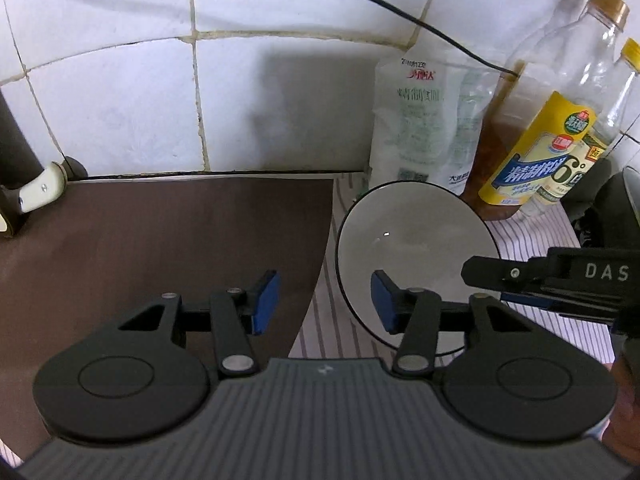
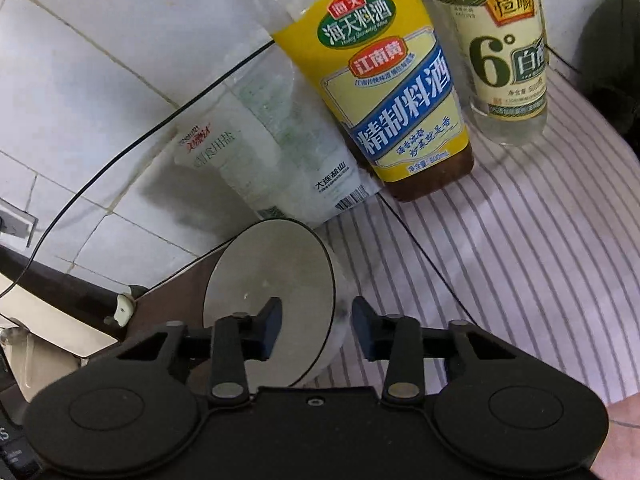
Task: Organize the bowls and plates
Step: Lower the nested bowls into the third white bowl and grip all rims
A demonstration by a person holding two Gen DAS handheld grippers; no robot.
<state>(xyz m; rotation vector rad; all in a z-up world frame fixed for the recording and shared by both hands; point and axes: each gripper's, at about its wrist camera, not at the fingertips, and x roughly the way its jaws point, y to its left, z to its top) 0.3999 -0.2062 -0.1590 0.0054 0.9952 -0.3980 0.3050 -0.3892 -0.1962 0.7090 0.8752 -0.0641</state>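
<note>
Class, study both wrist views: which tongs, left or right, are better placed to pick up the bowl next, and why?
Probably the right tongs: they are open and straddle the bowl's near rim, one pad inside and one outside. The left tongs, also open, point mostly at the brown mat beside it.

Glossy glazed bowl (image 1: pixel 412 248) on striped cloth (image 2: pixel 520 248) (smooth, matt), beside glossy wall tiles (image 1: pixel 120 100) and clear plastic bottles (image 2: pixel 380 92).
</note>
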